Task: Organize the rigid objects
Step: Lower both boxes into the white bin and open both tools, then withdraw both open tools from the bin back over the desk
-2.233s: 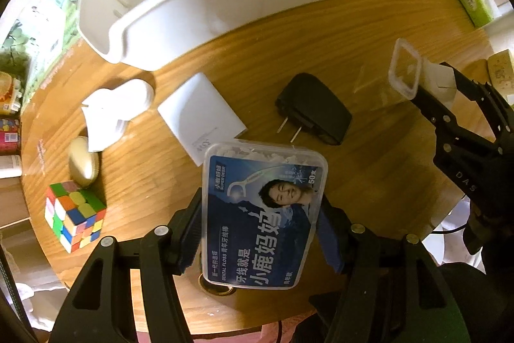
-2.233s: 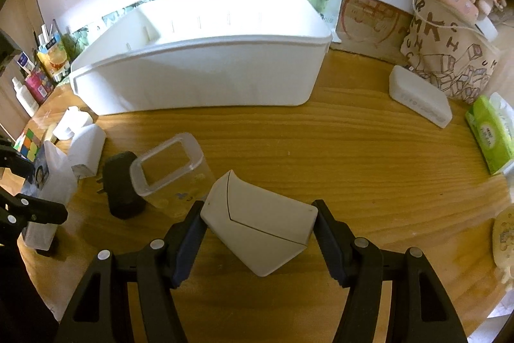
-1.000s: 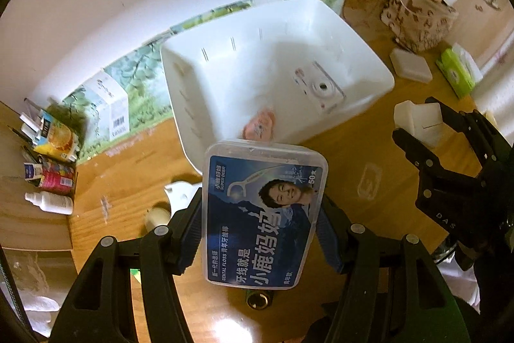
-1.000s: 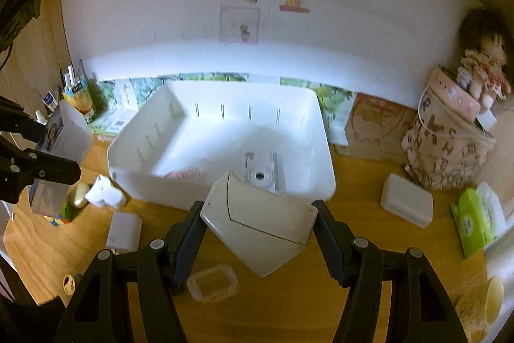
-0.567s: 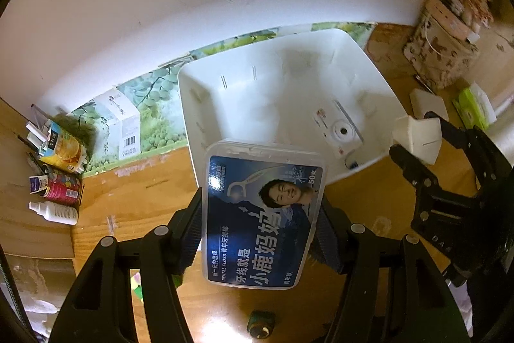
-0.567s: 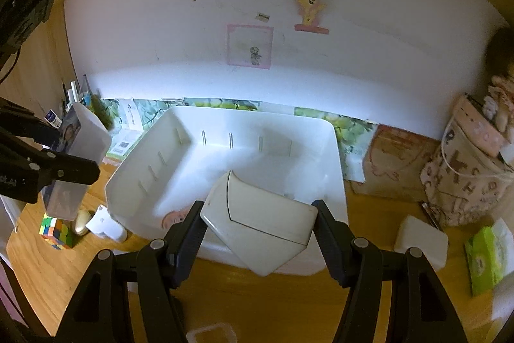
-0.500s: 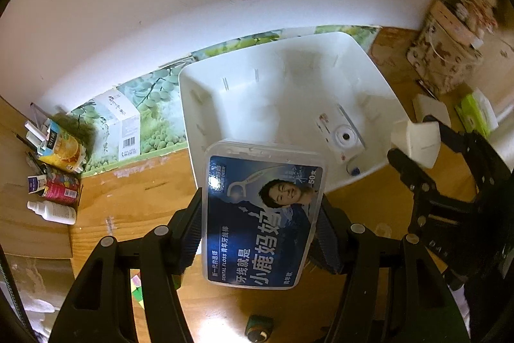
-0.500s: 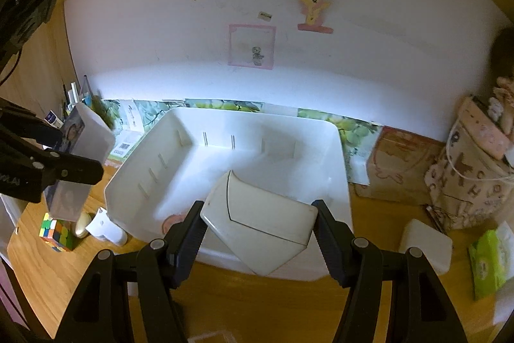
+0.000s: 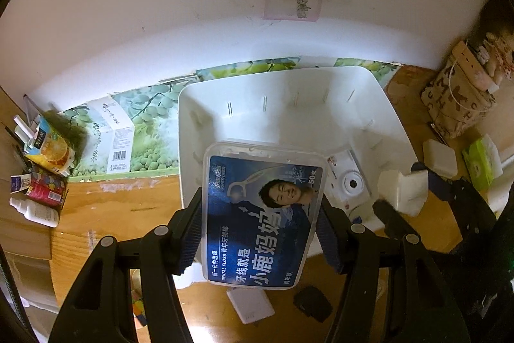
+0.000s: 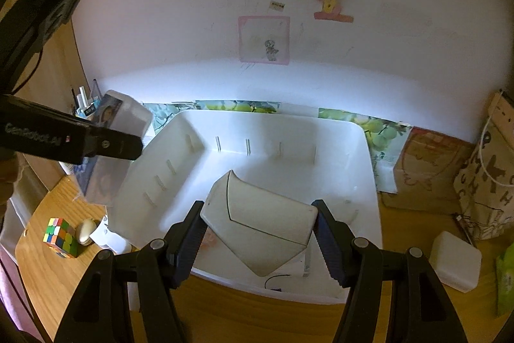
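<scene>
My left gripper [image 9: 261, 224] is shut on a clear dental floss box [image 9: 261, 216] with a blue label, held in the air over the near left corner of the white bin [image 9: 289, 105]. The same floss box [image 10: 109, 147] shows at the left of the right wrist view, above the bin's left wall. My right gripper [image 10: 258, 233] is shut on a white angular case [image 10: 257, 227], raised over the white bin [image 10: 263, 130] near its front wall. Inside the bin lies a white camera [image 9: 351, 182]. The white case [image 9: 403, 193] also appears at the bin's right.
On the wooden table lie a colour cube [image 10: 61, 237], a beige oval piece [image 10: 85, 231], a white adapter [image 9: 250, 304] and a black plug [image 9: 313, 302]. A white soap-like box [image 10: 456, 261], a patterned bag [image 10: 488, 182] and bottles [image 9: 38, 179] stand around.
Both grippers rose from the table with their objects and now hang above the bin. Since half a second ago both have moved a little closer over the bin.
</scene>
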A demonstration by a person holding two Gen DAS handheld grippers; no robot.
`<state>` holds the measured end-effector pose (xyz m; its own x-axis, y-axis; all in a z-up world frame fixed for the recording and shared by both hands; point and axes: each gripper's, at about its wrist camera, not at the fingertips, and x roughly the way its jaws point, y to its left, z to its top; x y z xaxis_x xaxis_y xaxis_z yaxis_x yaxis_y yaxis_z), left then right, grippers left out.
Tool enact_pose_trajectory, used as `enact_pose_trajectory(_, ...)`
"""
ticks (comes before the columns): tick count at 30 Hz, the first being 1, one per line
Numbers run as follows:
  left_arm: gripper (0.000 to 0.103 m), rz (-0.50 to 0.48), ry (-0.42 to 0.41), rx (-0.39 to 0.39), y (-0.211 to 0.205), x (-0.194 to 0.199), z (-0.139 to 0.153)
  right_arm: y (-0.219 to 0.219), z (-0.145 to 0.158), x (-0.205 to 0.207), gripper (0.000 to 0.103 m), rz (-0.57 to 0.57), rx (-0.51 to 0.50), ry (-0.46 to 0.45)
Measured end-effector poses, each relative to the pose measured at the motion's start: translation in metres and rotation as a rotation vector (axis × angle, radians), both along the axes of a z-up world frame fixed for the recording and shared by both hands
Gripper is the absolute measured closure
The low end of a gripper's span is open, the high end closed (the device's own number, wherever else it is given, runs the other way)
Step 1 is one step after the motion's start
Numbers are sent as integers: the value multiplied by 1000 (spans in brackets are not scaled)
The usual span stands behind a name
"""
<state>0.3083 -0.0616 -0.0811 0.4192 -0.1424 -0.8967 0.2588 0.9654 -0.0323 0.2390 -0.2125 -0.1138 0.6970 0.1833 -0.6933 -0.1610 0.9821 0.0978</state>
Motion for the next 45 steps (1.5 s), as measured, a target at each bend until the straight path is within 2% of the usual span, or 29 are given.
enact_pose_trajectory(15,37,34,-48,-65,-6,12,-16,3,-17,12,37,46,68,35)
enact_pose_trajectory(26,36,60,-26,-48,-5,20,-25,2,-30,21,36,48,85,85)
enact_pose_trajectory(27,34,58,-26,-43,-5,20,-25,1,-30,21,34,46,87,87)
enact_pose_trajectory(29,25,60,-33,-46,-5,20,-24,0,-30,21,28,42,95,84)
enact_pose_trajectory(31,22,61,-40,-55,-4,19,-22,-1,-29,20,26,40,100,85)
enact_pose_trajectory(45,22,82,-97,-63,6,5,-2,-1,-8,10,24,30,98,46)
